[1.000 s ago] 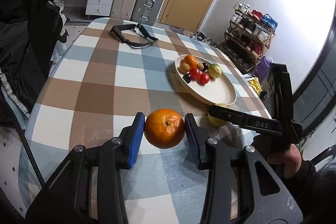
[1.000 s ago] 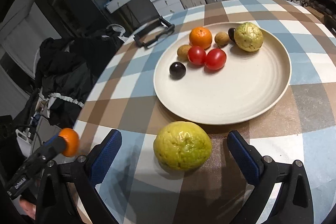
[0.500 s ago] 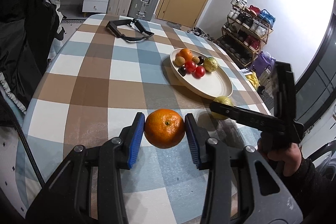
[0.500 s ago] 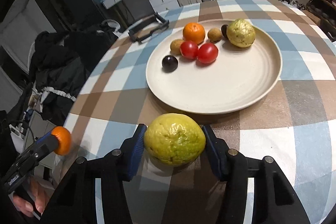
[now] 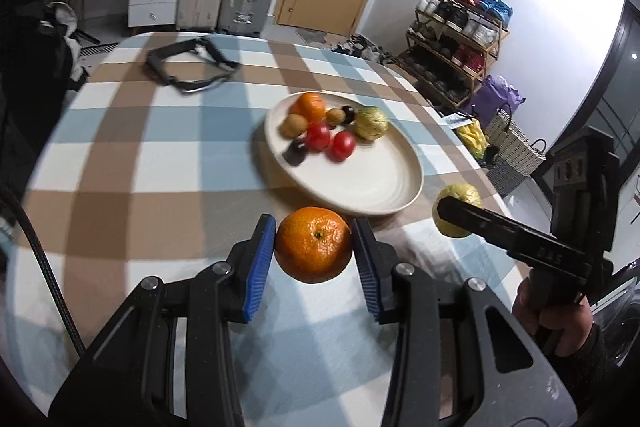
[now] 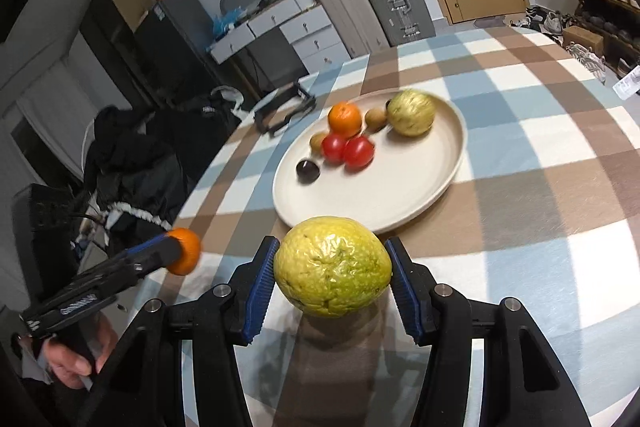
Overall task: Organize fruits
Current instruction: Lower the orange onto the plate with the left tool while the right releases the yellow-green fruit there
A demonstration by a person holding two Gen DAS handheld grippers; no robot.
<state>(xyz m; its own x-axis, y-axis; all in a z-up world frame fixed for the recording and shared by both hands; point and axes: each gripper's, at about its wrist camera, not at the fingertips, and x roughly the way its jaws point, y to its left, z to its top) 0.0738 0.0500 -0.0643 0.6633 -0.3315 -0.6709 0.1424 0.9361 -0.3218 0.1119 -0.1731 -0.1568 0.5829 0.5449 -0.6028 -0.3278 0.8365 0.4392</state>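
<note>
We grip orange [image 5: 313,245] in left gripper [image 5: 314,259], pads clamped on it. Right gripper [image 6: 332,277] clamped on yellow-green fruit [image 6: 332,271]. Both lifted above checked table [image 5: 120,163], near plate [image 5: 372,183].

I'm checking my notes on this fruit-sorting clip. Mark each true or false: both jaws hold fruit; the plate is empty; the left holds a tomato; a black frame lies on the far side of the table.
1. Both jaws hold fruit. True: left gripper, right gripper.
2. The plate is empty. False: it holds several fruits.
3. The left holds a tomato. False: it holds an orange; the right holds a yellow-green fruit.
4. A black frame lies on the far side of the table. True.
</note>
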